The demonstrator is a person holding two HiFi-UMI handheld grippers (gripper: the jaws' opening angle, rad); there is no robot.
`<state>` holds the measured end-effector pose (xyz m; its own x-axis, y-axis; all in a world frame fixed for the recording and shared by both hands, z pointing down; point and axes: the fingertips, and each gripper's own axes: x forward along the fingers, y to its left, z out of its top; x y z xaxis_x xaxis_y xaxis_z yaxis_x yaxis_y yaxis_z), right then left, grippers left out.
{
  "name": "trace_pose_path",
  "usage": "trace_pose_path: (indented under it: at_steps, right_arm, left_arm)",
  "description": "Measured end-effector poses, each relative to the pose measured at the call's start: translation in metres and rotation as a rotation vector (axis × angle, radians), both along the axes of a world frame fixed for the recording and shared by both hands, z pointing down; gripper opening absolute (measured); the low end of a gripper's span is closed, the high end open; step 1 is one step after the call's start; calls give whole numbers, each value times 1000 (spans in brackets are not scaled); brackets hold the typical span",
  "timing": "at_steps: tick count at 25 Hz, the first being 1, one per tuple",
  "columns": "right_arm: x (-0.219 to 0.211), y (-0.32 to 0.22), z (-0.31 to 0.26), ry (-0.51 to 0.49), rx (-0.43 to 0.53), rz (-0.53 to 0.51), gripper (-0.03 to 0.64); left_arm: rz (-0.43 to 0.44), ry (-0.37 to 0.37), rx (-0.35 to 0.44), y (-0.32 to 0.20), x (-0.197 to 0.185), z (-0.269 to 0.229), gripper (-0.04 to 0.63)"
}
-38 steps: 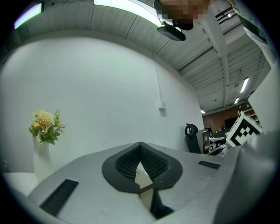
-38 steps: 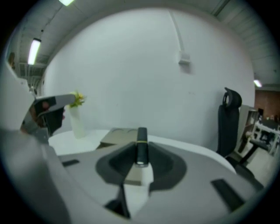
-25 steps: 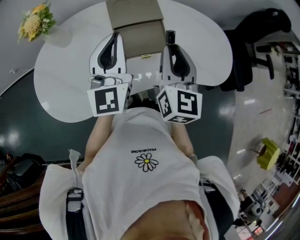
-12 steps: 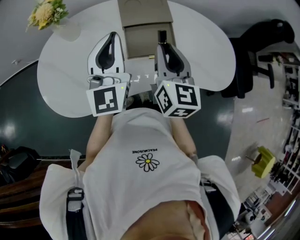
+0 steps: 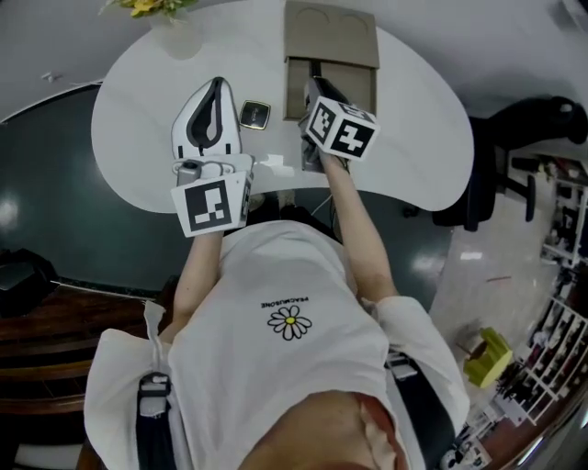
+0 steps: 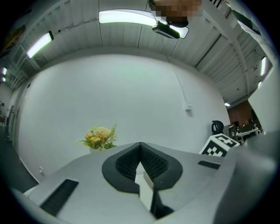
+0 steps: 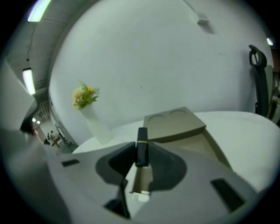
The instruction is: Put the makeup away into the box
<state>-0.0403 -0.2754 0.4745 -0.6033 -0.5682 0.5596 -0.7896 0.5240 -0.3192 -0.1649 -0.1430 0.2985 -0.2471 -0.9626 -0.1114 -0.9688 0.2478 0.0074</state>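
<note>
The right tongs (image 5: 317,89) are clenched on a black lipstick (image 7: 141,146) with a thin gold band. It stands up from between the pads, and its top sits against the near left edge of the box (image 5: 356,84). The left tongs (image 5: 214,84) are pressed together with nothing between them, and point across the tabletop (image 5: 138,110). A small dark compact (image 5: 254,114) with a gold rim lies flat on the tabletop just to their right, between the two tongs and apart from the box. The tan box is open. Its lid (image 5: 333,33) is folded back on the far side and has two round hollows in it, and the part of the tray in view is bare card. Flowers (image 5: 147,6) stand at the far left edge. A second ago both tongs were side by side near the person's body; the right one has since reached forward and dipped to the box.
</note>
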Motion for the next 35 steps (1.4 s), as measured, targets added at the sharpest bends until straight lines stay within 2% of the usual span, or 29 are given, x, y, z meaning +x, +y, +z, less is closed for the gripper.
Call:
trace_pose_path:
  at_steps: [5,9,13,17,23,35]
  right_arm:
    - [-14,-20,60,149,-102,-1,110]
    - [-23,-31,81,231,-125,-9,110]
    - [-29,-37,96,308,-144,-21,110]
    - [-30,-38,104,321,-164,-20,110]
    - [-40,-35,115,321,-219,-76,117]
    - [-36,-36,106,258,-222,-53,167]
  left_arm:
    - [-55,34,-34,21,-22,19,21]
    - [-65,54,-83,27,-30,35,21]
    - [-57,56,-90,23,-31,38,21]
    - [-56,67,-80,23,-30,37,21]
    - [-47,79,-72,21,-25,36,21]
    - [-17,76,-74,9,-22,36,21]
